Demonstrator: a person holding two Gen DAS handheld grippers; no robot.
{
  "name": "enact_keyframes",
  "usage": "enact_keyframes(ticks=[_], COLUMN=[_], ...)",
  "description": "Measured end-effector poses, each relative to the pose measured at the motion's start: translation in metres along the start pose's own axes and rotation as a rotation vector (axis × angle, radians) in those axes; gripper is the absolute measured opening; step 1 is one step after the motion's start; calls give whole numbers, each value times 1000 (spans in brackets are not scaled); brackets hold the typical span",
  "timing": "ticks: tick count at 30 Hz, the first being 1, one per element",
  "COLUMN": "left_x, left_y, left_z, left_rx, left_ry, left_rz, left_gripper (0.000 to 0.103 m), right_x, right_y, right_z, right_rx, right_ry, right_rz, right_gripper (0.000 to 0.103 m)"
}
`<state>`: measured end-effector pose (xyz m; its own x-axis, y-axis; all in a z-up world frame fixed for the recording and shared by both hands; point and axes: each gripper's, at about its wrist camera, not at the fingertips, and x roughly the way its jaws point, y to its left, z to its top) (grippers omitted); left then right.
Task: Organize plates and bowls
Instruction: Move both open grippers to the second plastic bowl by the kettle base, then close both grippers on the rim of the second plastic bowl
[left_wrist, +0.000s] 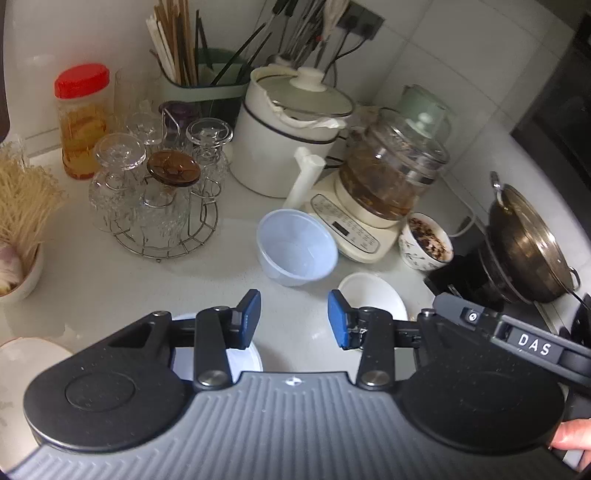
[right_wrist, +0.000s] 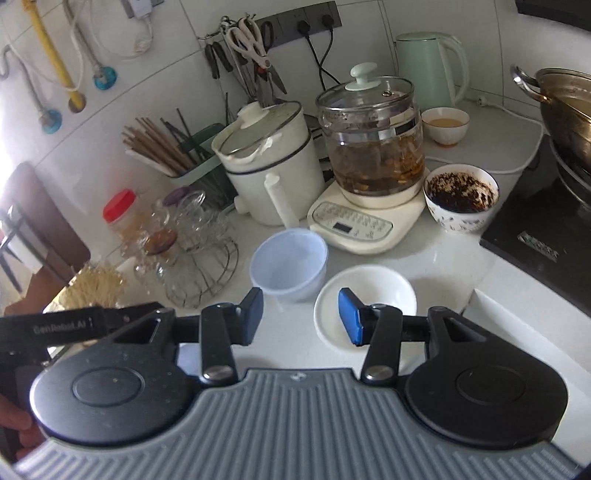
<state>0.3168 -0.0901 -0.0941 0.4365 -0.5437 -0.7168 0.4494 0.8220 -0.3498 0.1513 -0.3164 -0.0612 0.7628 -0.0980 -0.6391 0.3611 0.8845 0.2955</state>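
Note:
A translucent bluish plastic bowl (left_wrist: 297, 247) (right_wrist: 289, 263) stands empty on the white counter. A small white dish (left_wrist: 371, 295) (right_wrist: 369, 295) lies just right of it. My left gripper (left_wrist: 294, 319) is open and empty, hovering short of the bowl. A white round lid or plate (left_wrist: 243, 356) lies under its left finger, and a white plate (left_wrist: 26, 365) shows at the far left. My right gripper (right_wrist: 301, 314) is open and empty; its right finger (right_wrist: 350, 315) hangs over the white dish. A patterned bowl (left_wrist: 424, 243) (right_wrist: 461, 197) holds dark residue.
An electric glass kettle on a cream base (right_wrist: 369, 177), a white cooker pot (right_wrist: 271, 158), a wire rack of glasses (left_wrist: 159, 192), a red-lidded jar (left_wrist: 83, 118) and a chopstick holder (right_wrist: 173, 151) crowd the back. A steel pot on a black hob (right_wrist: 569, 122) stands right.

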Motion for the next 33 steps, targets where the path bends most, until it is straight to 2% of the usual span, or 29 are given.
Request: enact_keyframes(ticks=[7, 14, 19, 24, 33], left_x=[44, 88, 122, 152, 189], left_y=[5, 9, 9, 12, 25], left_z=[25, 38, 45, 49, 55], left_rx=[-76, -120, -133, -162, -217], left_ry=[61, 103, 130, 167, 196], left_rz=[30, 80, 101, 133, 132], left_gripper=[46, 46, 46, 46, 46], right_x=[48, 91, 122, 151, 200], right_y=[-15, -28, -41, -51, -60], right_z=[33, 51, 58, 65, 62], right_rx=[-17, -42, -61, -21, 37], right_ry=[79, 168, 231, 283, 376], right_rz=[41, 62, 72, 88, 119], right_gripper=[49, 48, 49, 48, 48])
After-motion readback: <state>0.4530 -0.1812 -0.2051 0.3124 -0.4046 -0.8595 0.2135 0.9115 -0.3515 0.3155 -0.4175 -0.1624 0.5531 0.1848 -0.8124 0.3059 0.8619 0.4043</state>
